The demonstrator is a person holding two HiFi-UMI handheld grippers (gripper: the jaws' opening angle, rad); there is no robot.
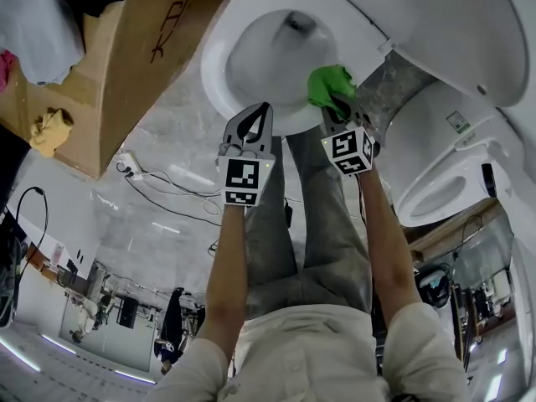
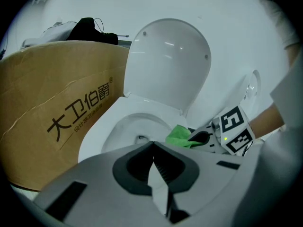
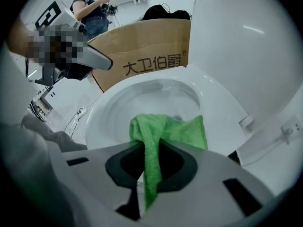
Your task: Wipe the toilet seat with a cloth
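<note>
Presently, right gripper (image 1: 340, 109) clenched on cloth (image 1: 328, 84), cloth draped ahead over seat (image 1: 213, 64) rim; rim curves leftward past left gripper (image 1: 265, 107), jaws together, empty, just beside

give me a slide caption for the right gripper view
Right gripper pinching a green cloth over the toilet rim, lid raised.
</note>
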